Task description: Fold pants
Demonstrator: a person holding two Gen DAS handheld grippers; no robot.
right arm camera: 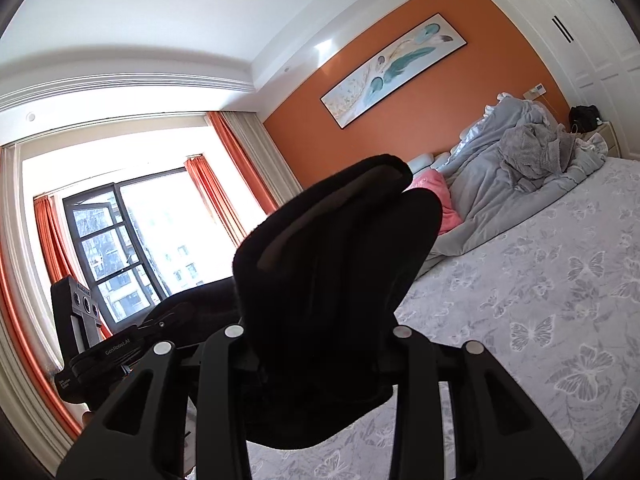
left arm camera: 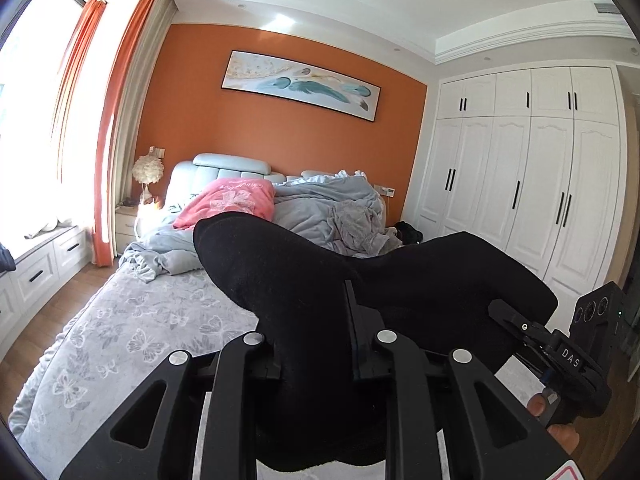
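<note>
Bed [left arm camera: 132,332] with grey butterfly-print cover filling lower room; crumpled grey duvet [left arm camera: 320,204] and pink pillow [left arm camera: 228,202] lying near headboard. Black pants [left arm camera: 304,280] hanging in air above bed, spanning between both grippers. Left gripper [left arm camera: 316,344] clenching bunched black fabric. Right gripper [right arm camera: 320,344] likewise gripping thick wad of pants [right arm camera: 336,248]. Advice, as judgement: keeping both grips firm, hands level, cloth taut between them, lowering onto bare cover well apart from duvet.
</note>
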